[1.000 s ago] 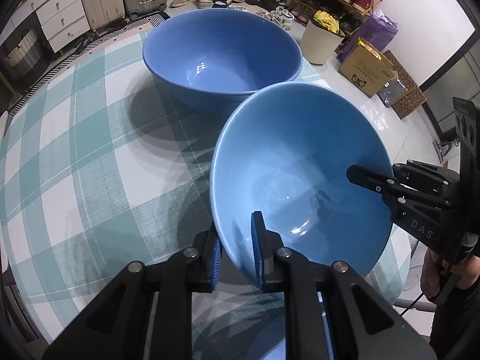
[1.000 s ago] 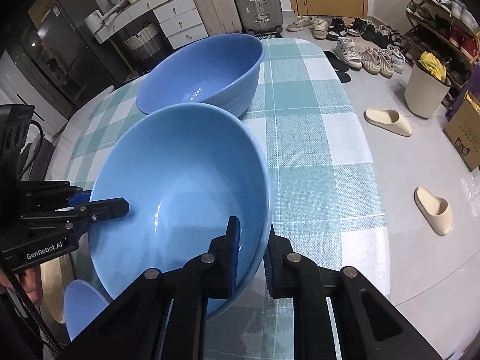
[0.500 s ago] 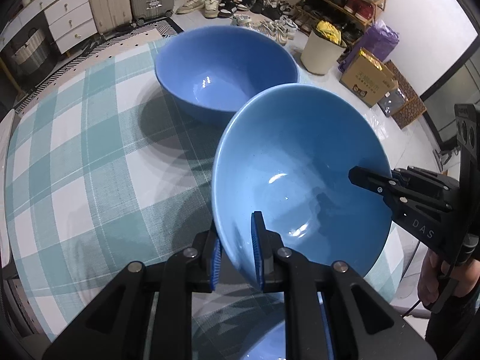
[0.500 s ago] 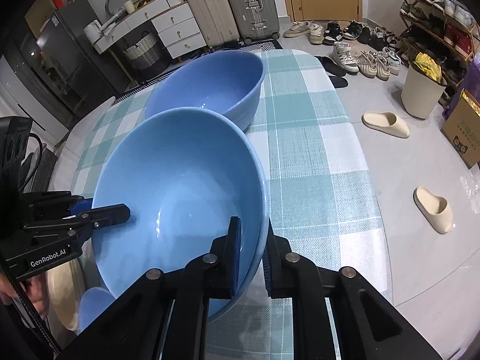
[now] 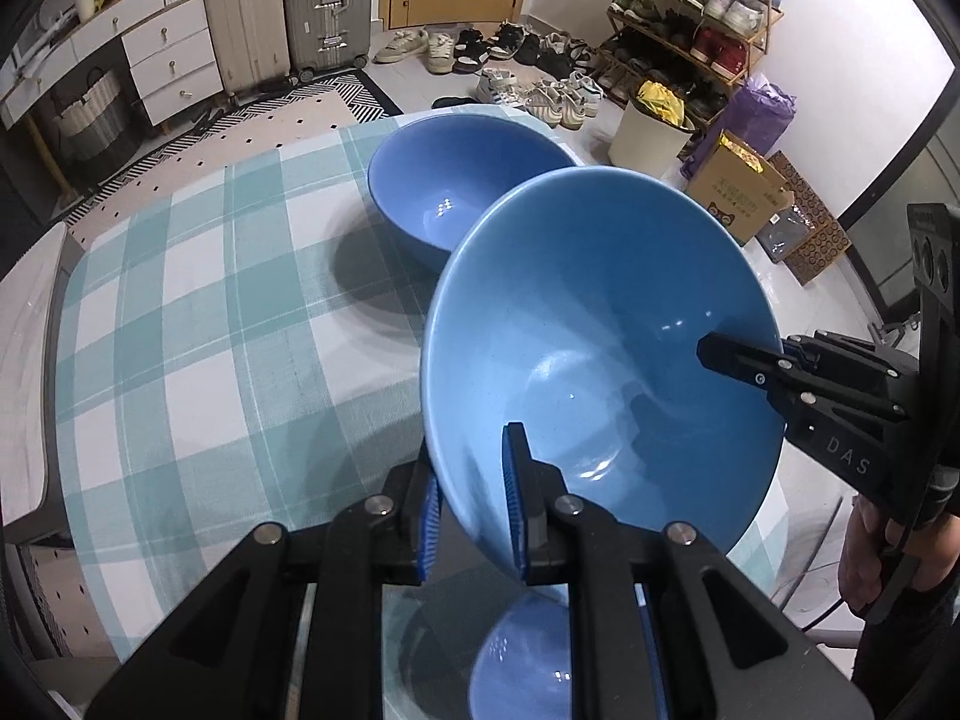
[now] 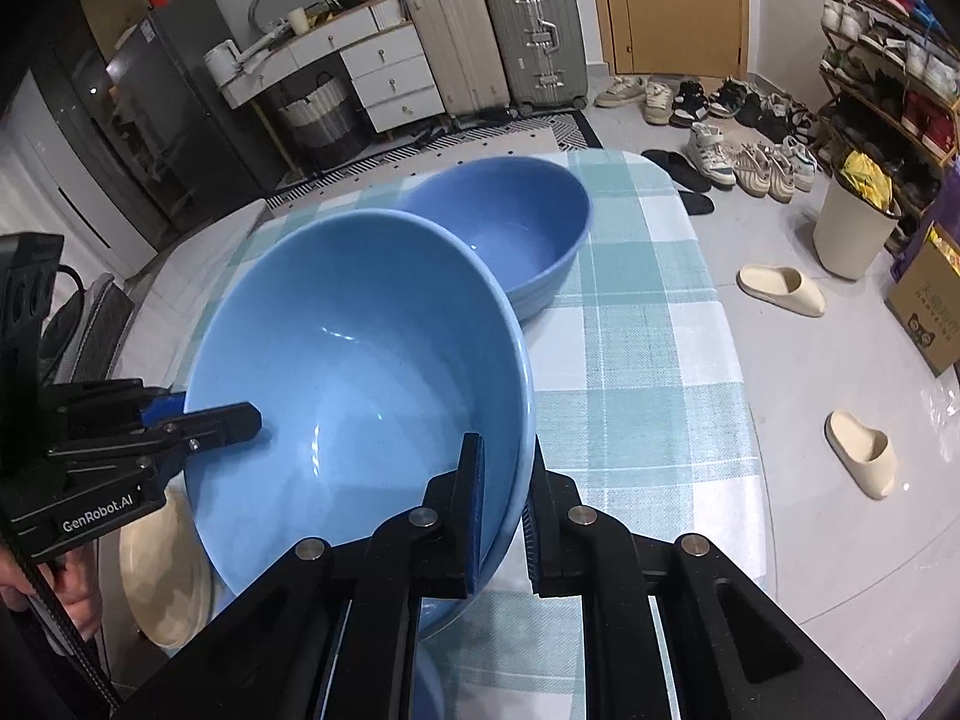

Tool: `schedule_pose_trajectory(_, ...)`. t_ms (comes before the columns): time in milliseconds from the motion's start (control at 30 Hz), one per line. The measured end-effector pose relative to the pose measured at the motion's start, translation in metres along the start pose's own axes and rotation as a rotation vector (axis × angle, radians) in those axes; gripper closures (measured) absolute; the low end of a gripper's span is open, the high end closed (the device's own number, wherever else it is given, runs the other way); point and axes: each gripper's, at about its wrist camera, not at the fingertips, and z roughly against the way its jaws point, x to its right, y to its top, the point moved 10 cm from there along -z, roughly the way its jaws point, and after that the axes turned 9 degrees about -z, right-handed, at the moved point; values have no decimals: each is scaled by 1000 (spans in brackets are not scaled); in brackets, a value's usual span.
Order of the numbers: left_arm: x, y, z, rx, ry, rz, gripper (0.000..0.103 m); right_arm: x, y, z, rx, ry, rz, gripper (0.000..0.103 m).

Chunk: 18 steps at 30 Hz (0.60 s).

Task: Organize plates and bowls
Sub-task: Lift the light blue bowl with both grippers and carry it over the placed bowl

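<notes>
A light blue bowl (image 5: 600, 324) hangs tilted above the checked table, gripped at opposite rims. My left gripper (image 5: 471, 498) is shut on its near rim, one pad inside and one outside. In that view my right gripper (image 5: 744, 360) clamps the rim on the right. In the right wrist view the same bowl (image 6: 360, 348) fills the centre; my right gripper (image 6: 501, 510) pinches its near rim and my left gripper (image 6: 222, 420) bites the left rim. Beyond it, a darker blue bowl (image 5: 456, 192) (image 6: 516, 222) stands upright on the cloth.
The teal-and-white checked tablecloth (image 5: 180, 330) (image 6: 648, 360) covers the table. A small blue bowl (image 5: 528, 660) lies below my left gripper, and a cream plate (image 6: 162, 570) sits under the held bowl's left side. Bin (image 6: 852, 228) and slippers (image 6: 780, 291) are on the floor.
Both grippers have risen together with the light blue bowl. The table and the darker bowl now look smaller and farther below. Both grips are unchanged.
</notes>
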Motion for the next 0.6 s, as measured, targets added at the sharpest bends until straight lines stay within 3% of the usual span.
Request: schedule_pose_trajectory(600,27,-47,41,12,-17,-2,87,-23,-42,68,62,-35,-10,92)
